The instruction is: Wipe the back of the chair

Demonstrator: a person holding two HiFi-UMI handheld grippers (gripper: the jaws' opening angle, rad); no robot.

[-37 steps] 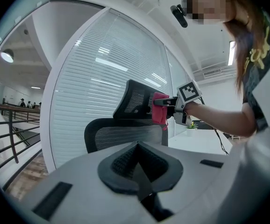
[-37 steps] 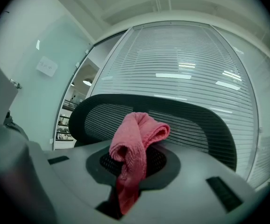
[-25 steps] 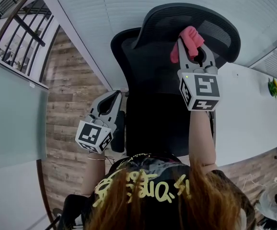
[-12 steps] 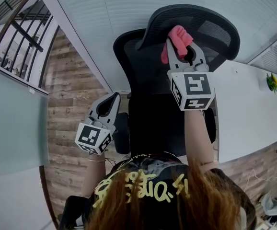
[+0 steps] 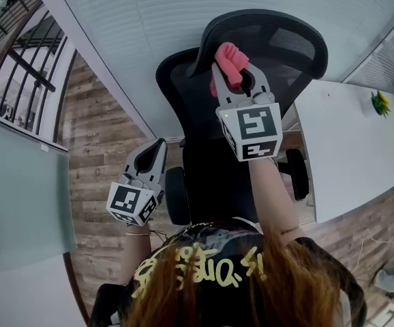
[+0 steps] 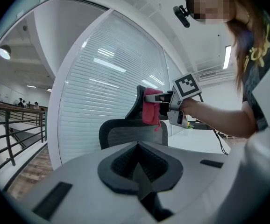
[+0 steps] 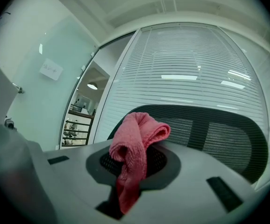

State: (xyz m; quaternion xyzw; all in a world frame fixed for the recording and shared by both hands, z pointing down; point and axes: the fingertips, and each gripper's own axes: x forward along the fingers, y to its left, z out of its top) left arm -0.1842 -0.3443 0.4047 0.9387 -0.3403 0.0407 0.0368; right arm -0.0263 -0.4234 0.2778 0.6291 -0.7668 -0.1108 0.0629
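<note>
Right gripper (image 5: 232,75): jaws are closing on a pink cloth (image 5: 228,60), which is sitting pinched between them. In the right gripper view the cloth is bunching in a folded loop above the jaw line, and a tail is hanging down through the gap toward the lower centre of the frame. The marker cube is facing up just below the jaws in the head view.

Chair (image 5: 210,155): black, mesh-backed, occupying the centre of the head view, with its headrest (image 5: 285,39) arching across the upper centre. The cloth is lying at the headrest's left end, above the backrest. In the left gripper view it is showing just beside the headrest edge; contact cannot be confirmed.

Left gripper (image 5: 159,147): jaws are resting together with nothing between them. It is hanging at the lower left of the chair, well apart from the cloth and beside an armrest (image 5: 176,195).

Surroundings: a white table (image 5: 347,142) is extending at the right, a wood floor (image 5: 105,148) at the left, and white blinds (image 5: 149,19) are running across the top.
</note>
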